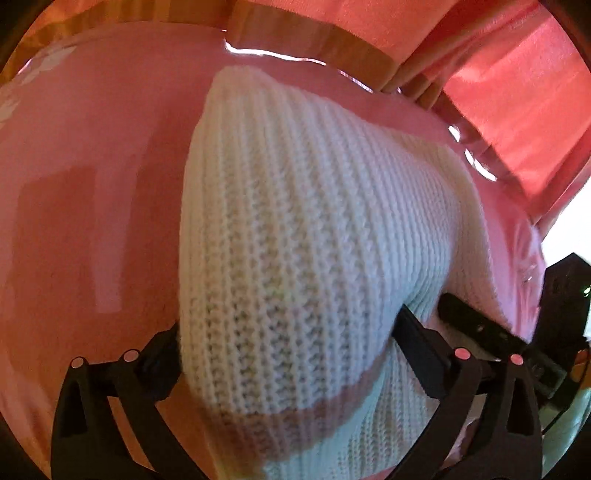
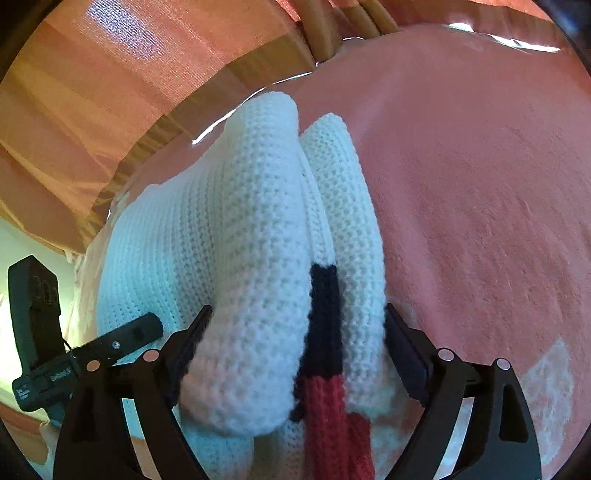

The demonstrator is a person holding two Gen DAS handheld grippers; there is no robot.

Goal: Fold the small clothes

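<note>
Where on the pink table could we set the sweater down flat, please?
Bare table lies on the left gripper's left, out to the wooden edge. More lies to the right of the right gripper. It is crowded between them, where the white knit sweater bunches in both grippers.

Chunky rib-knit wool sweater, glossy pink plastic table cover, matt blk plastic tools

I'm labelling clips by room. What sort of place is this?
Probably a home room: a glossy pink table cover, orange curtains behind, and a white knit sweater being folded.
</note>
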